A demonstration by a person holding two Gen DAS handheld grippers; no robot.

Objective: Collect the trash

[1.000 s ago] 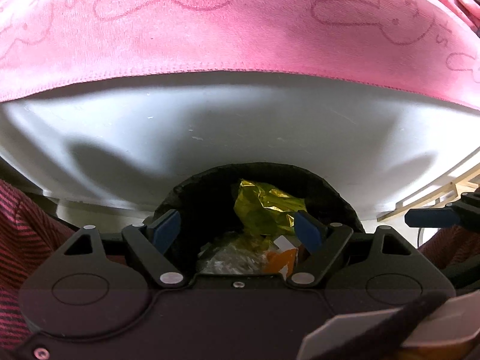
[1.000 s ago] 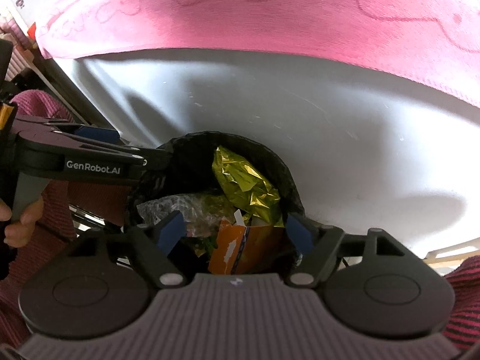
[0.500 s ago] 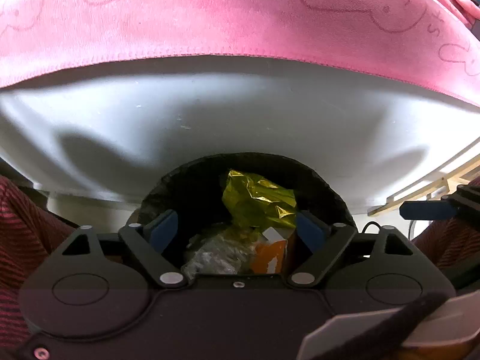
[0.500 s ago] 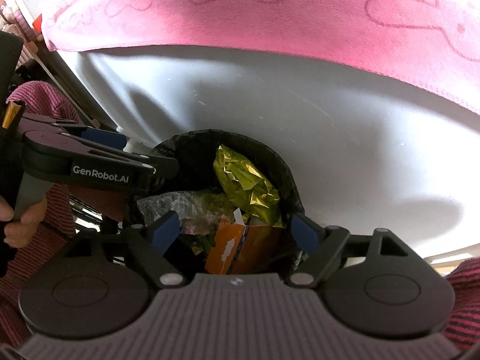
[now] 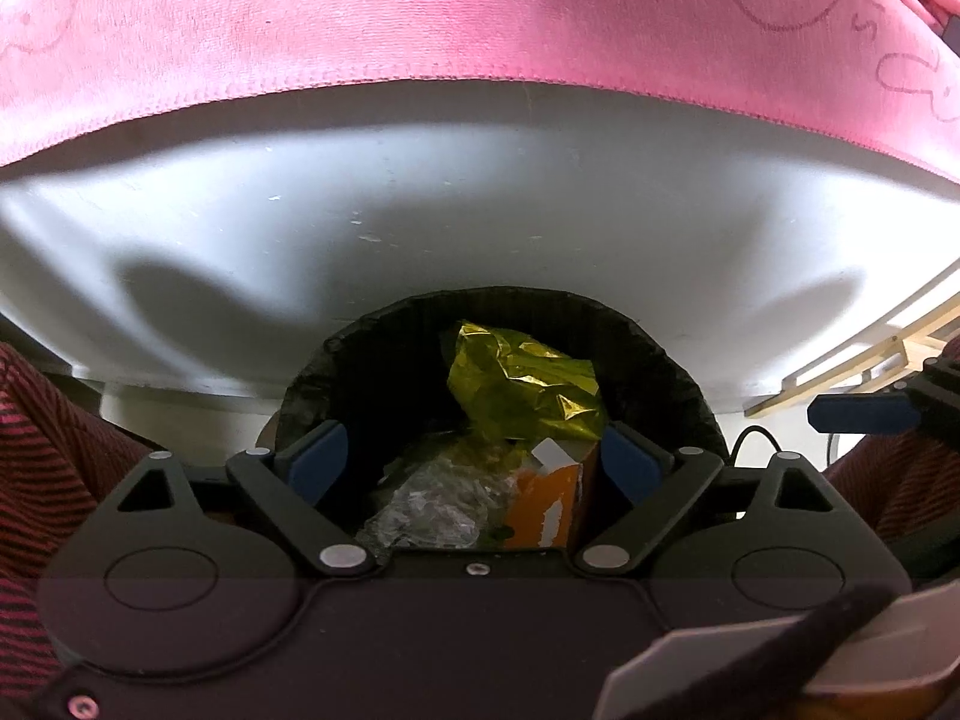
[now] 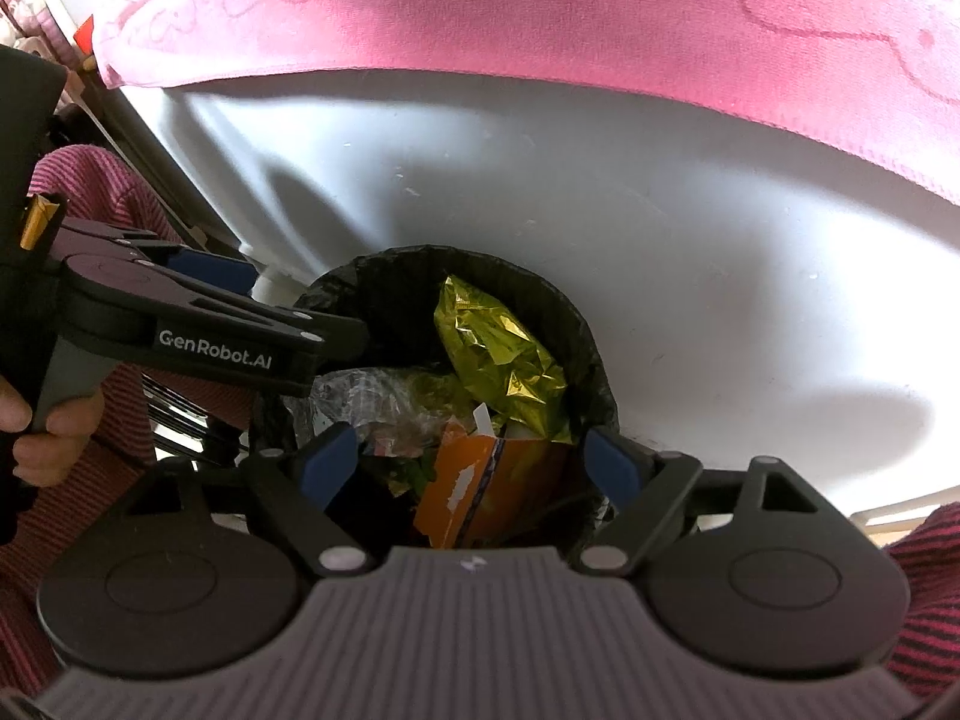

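A bin with a black liner [image 5: 540,300] stands below the white table edge, full of trash: a crumpled gold foil wrapper [image 5: 522,384], an orange packet [image 5: 546,504] and clear plastic [image 5: 438,504]. My left gripper [image 5: 471,456] hovers over the bin mouth, its jaws opening, nothing pinched between the blue pads. My right gripper [image 6: 471,461] hangs open over the same bin [image 6: 390,264], above the orange packet [image 6: 480,486] and gold wrapper [image 6: 498,348], touching neither. The left gripper [image 6: 210,324] also shows from the side at the bin's left rim.
A white table [image 5: 480,210] with a pink towel [image 5: 480,12] draped over it rises just behind the bin. A person's hand [image 6: 54,432] and red striped sleeves flank the bin. A wooden rack [image 5: 870,360] sits at the right.
Both grippers' jaws have spread a little wider over the bin. In the right wrist view the left gripper has edged toward the bin rim. The trash has not moved.
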